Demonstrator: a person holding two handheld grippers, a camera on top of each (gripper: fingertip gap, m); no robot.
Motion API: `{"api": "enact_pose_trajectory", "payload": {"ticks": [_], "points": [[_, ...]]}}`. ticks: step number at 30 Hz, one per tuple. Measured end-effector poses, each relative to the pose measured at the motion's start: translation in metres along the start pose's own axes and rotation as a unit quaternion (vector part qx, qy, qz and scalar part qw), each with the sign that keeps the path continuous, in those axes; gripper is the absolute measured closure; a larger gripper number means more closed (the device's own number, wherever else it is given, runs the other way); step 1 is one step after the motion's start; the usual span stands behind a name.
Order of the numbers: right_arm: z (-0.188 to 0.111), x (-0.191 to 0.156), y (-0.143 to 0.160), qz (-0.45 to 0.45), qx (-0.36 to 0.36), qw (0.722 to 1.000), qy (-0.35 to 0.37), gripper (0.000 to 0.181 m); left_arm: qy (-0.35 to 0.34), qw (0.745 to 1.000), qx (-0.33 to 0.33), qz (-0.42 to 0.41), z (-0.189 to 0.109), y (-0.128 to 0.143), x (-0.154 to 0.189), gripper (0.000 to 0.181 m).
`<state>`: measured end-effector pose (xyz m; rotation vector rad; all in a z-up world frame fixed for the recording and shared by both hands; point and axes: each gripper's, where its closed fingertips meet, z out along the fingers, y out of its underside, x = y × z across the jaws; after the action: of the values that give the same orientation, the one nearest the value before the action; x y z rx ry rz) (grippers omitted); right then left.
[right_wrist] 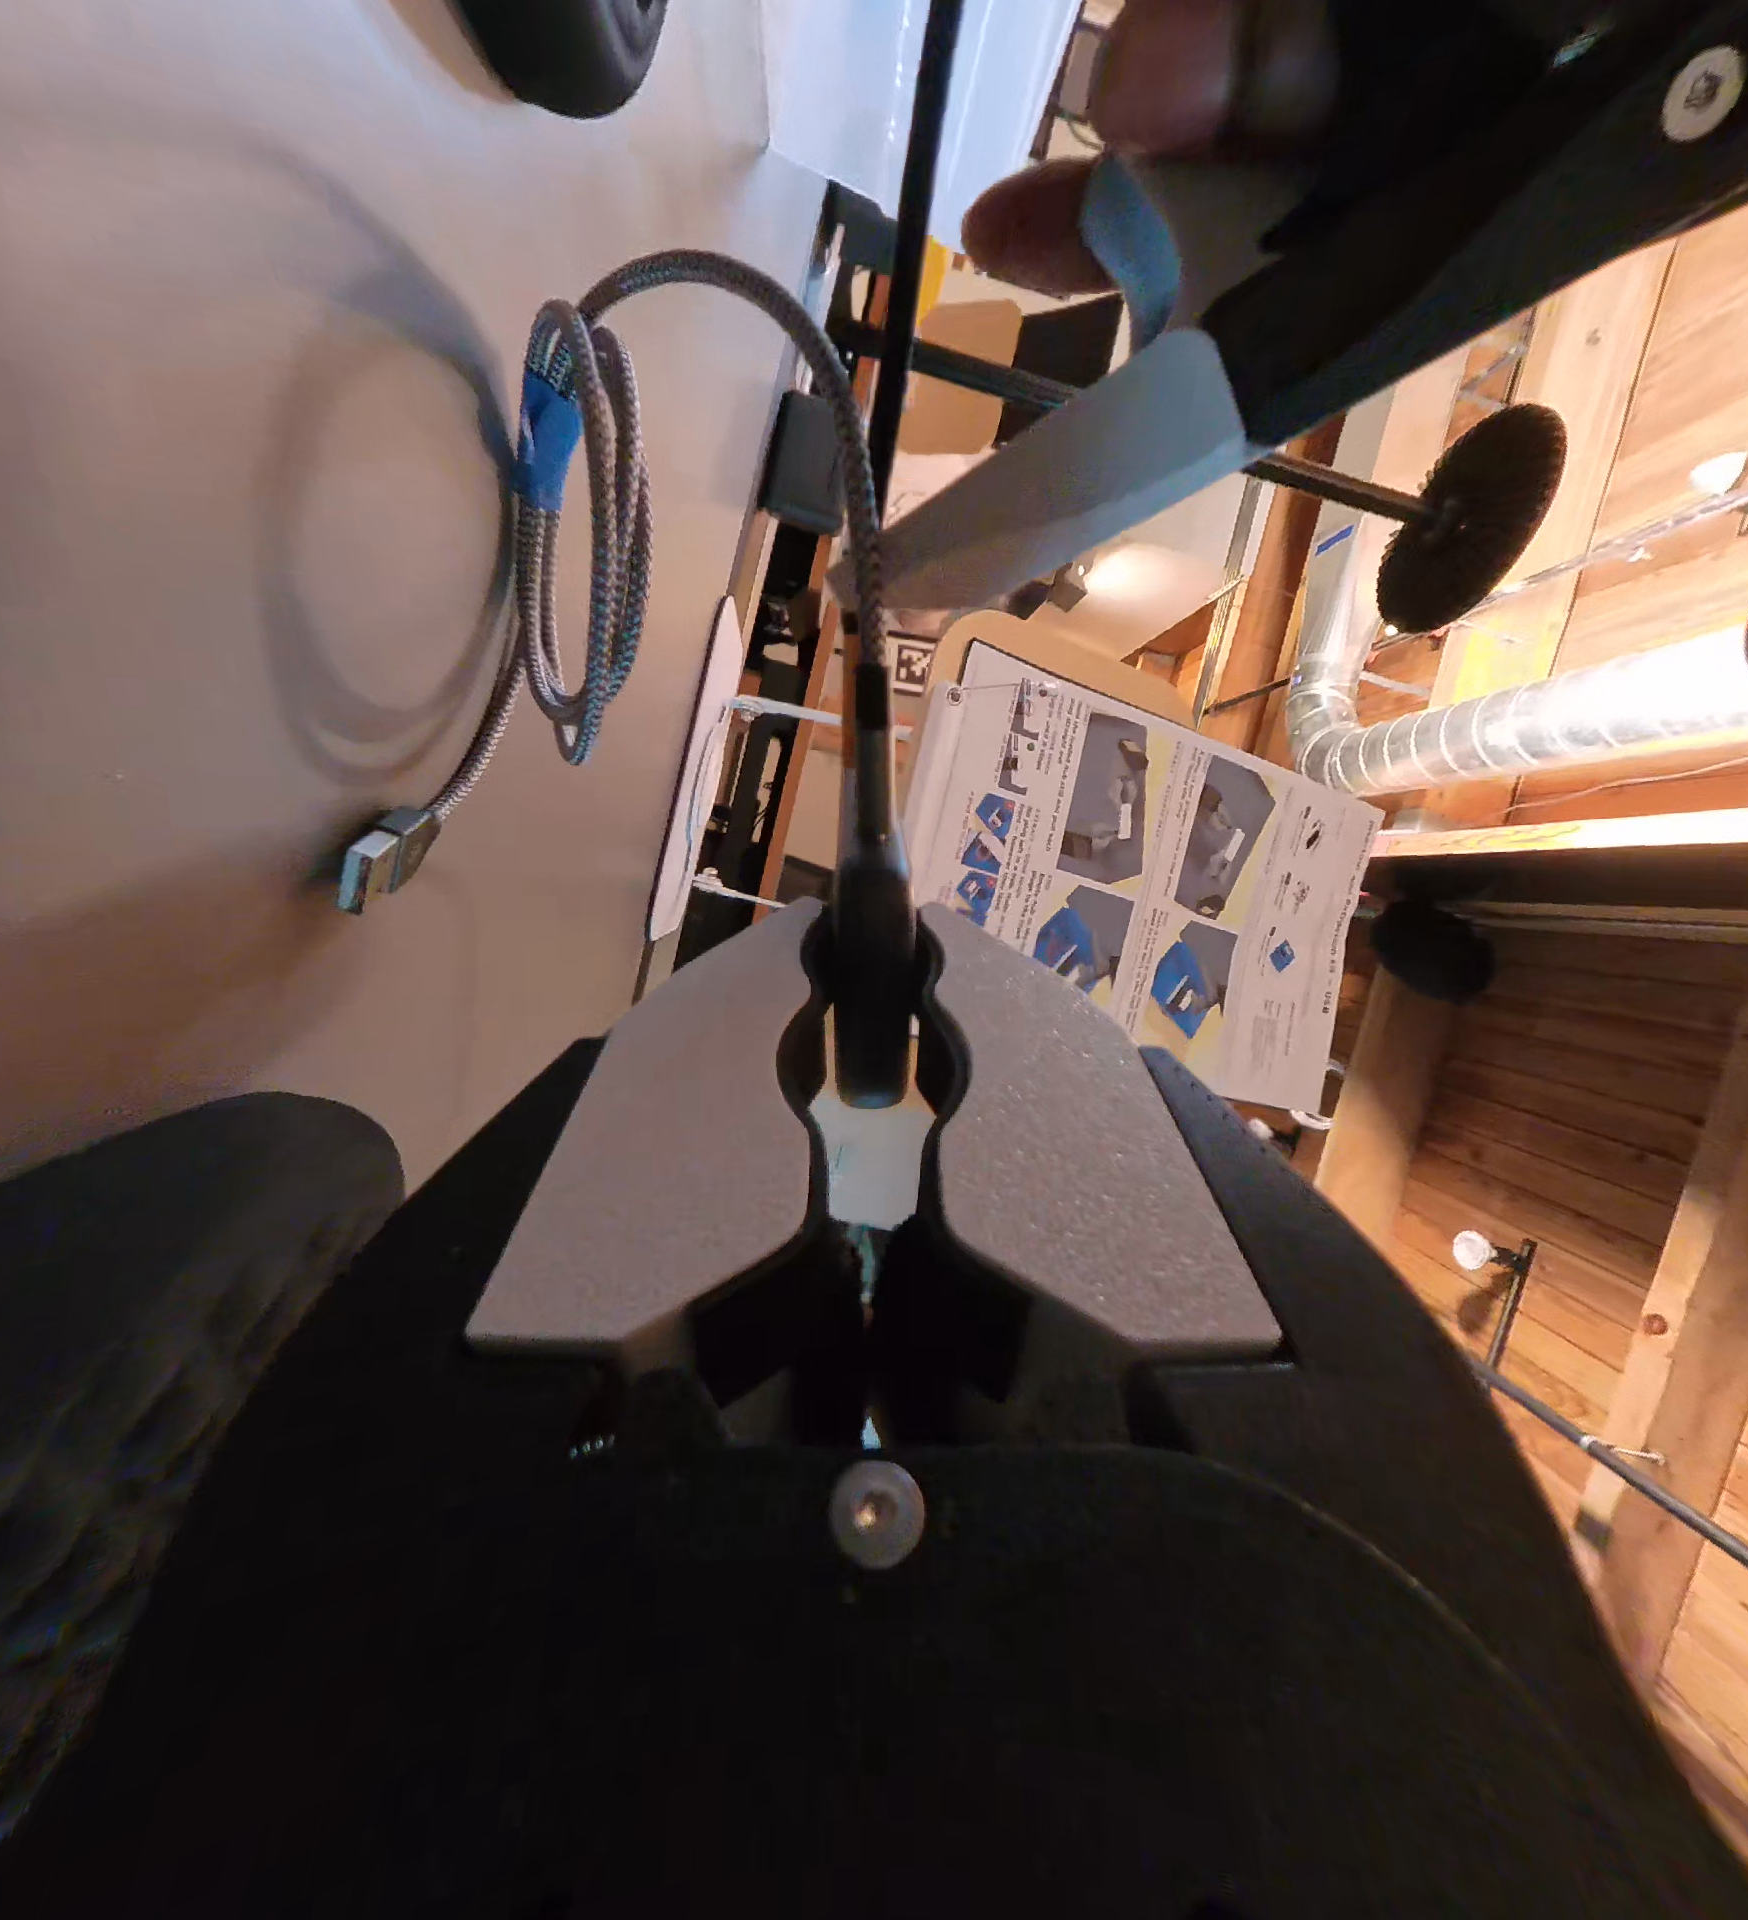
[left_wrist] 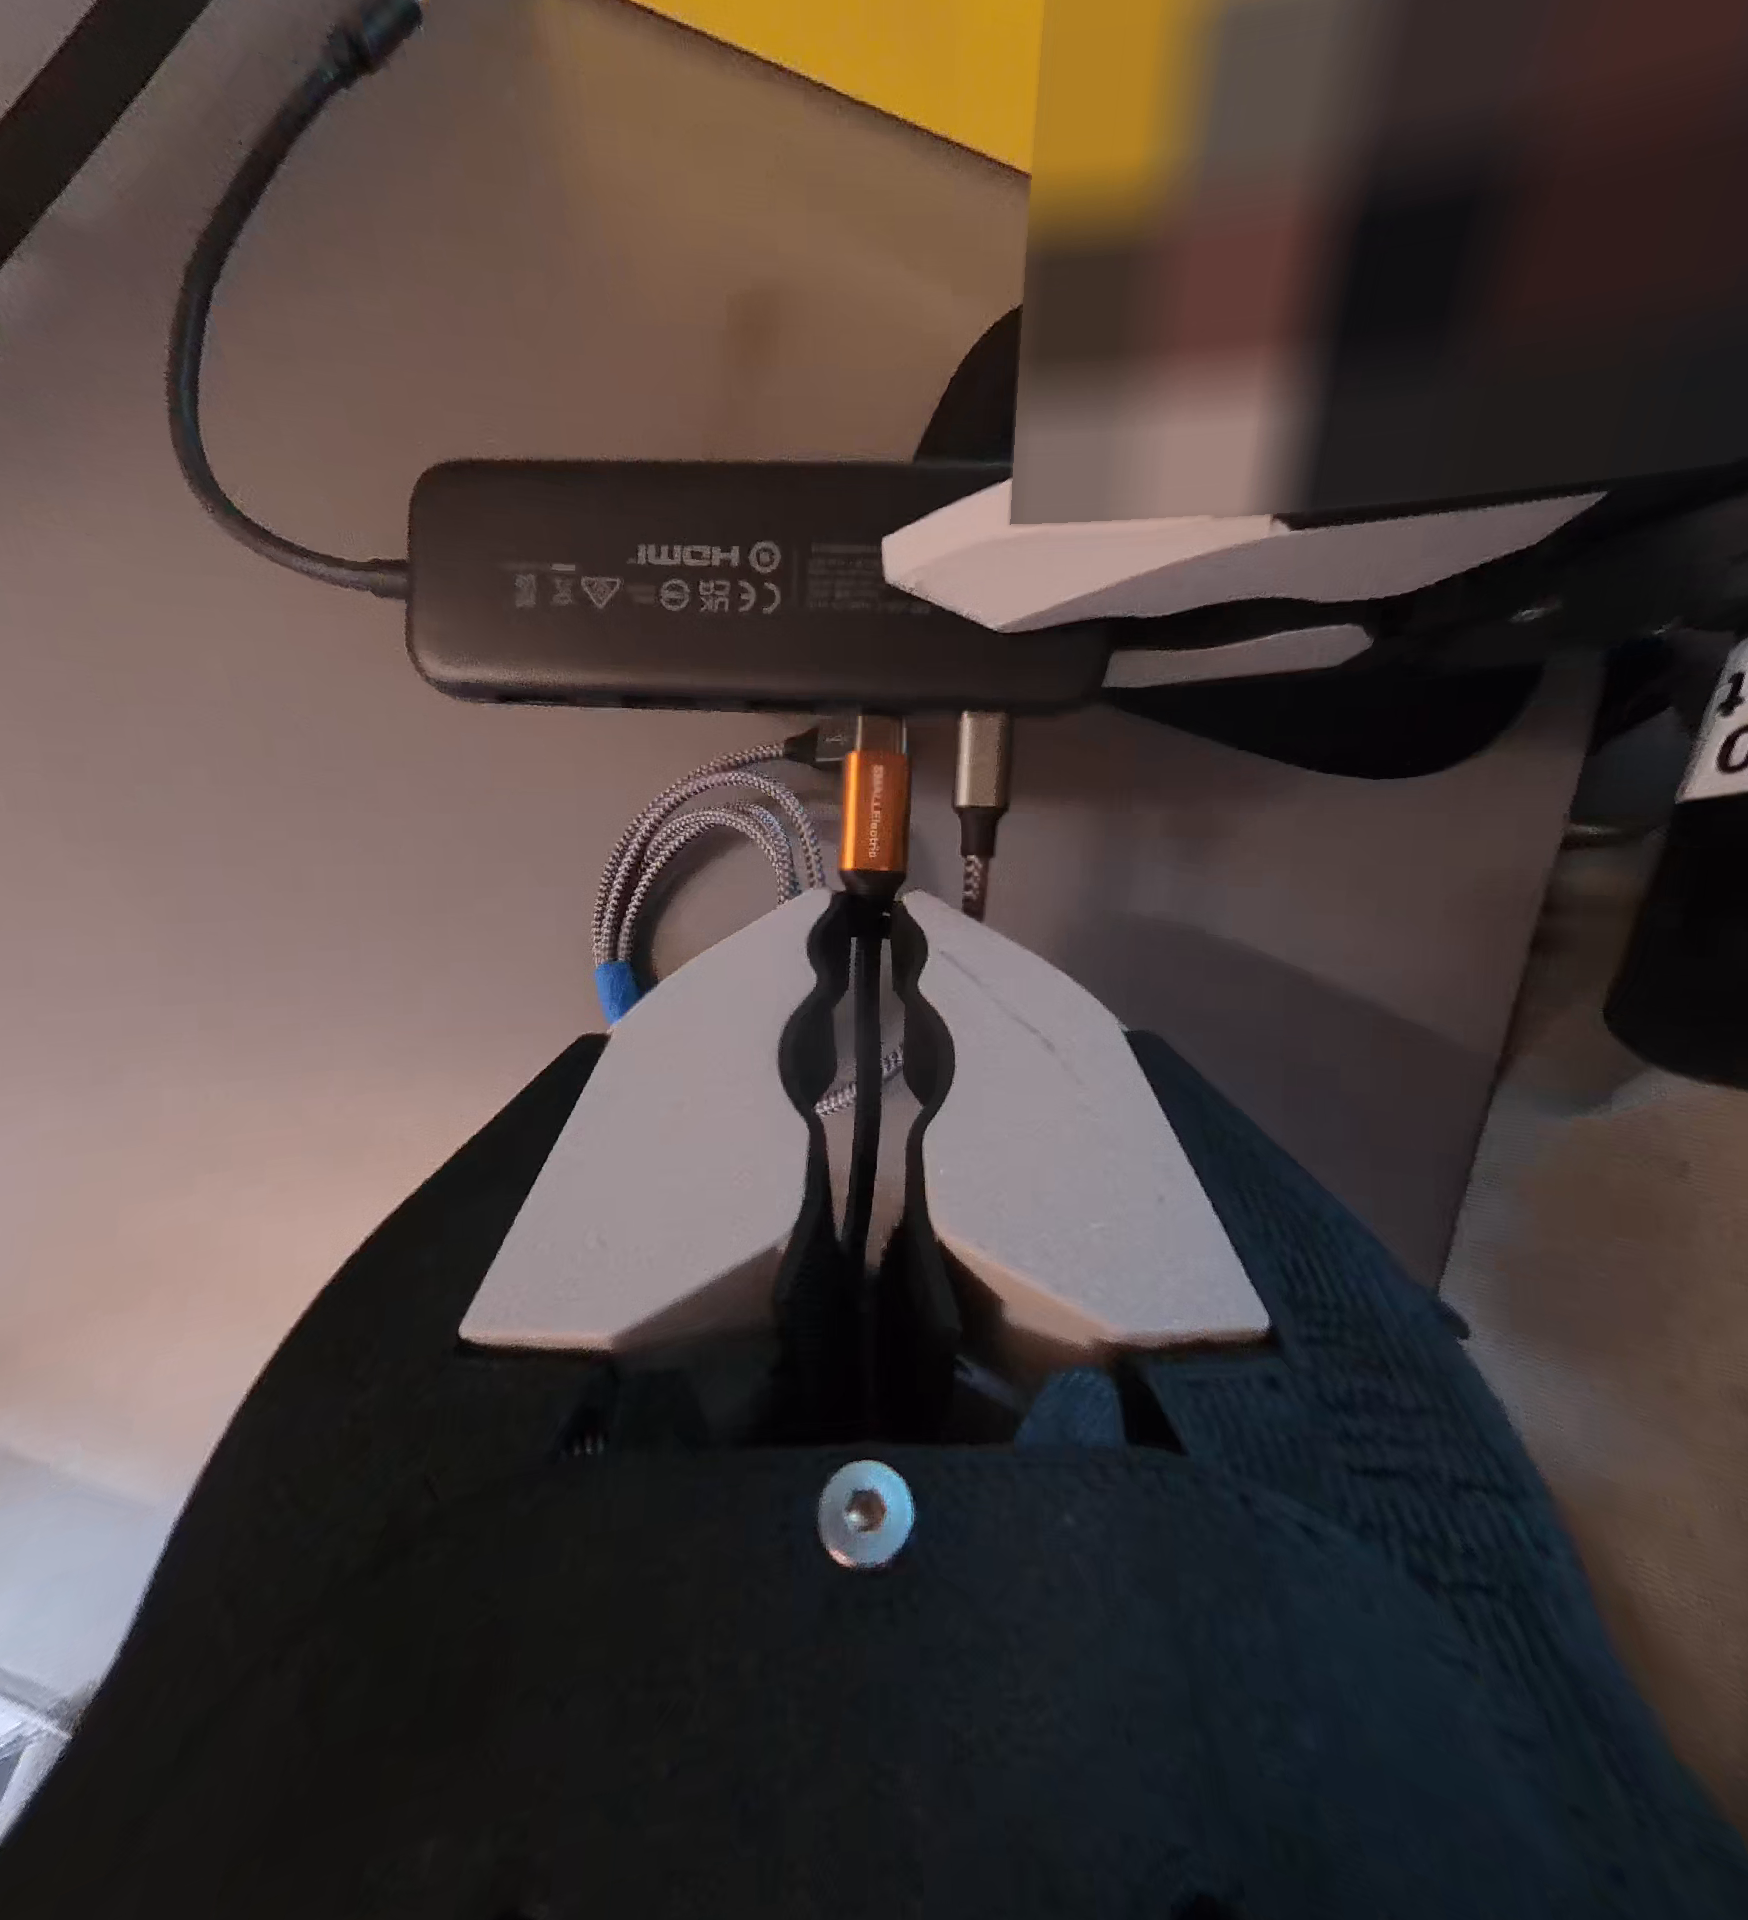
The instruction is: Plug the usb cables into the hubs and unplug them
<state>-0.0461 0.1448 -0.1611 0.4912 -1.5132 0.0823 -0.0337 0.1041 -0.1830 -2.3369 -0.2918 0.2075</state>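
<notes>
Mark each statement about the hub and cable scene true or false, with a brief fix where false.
1. The orange metal USB plug sits at the flat dark grey hub. True.
2. The left gripper is wide open. False: shut on the plug's black cable.
3. A silver-grey plug stands beside the orange one. True.
4. The coiled grey braided cable is bound with red tape. False: blue tape.
5. The right gripper is empty. False: it grips the hub.
</notes>
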Motion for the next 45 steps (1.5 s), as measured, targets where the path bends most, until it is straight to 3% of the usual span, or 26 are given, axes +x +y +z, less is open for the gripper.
{"api": "enact_pose_trajectory", "payload": {"ticks": [16, 25, 30, 34, 38, 45], "points": [[-0.006, 0.002, -0.001, 0.021, 0.009, 0.999, 0.031, 0.169, 0.034, 0.999, 0.026, -0.021, 0.001, -0.004, 0.005, 0.174], [-0.018, 0.012, -0.014, 0.037, 0.094, 0.995, 0.02, 0.171, 0.046, 0.997, 0.049, 0.032, -0.01, -0.013, 0.005, 0.174], [-0.025, 0.008, -0.023, 0.025, 0.135, 0.99, 0.011, 0.169, 0.095, 0.991, 0.024, 0.093, -0.009, -0.002, 0.014, 0.174], [-0.03, -0.001, -0.021, 0.095, 0.167, 0.981, 0.001, 0.165, 0.125, 0.987, 0.038, 0.093, -0.006, 0.001, 0.025, 0.173], [-0.028, -0.016, -0.027, 0.114, 0.17, 0.978, -0.038, 0.169, 0.148, 0.983, 0.04, 0.104, 0.003, 0.001, 0.044, 0.174], [-0.025, -0.013, -0.026, 0.129, 0.142, 0.981, -0.041, 0.169, 0.135, 0.987, 0.036, 0.08, 0.001, 0.002, 0.042, 0.174]]}}
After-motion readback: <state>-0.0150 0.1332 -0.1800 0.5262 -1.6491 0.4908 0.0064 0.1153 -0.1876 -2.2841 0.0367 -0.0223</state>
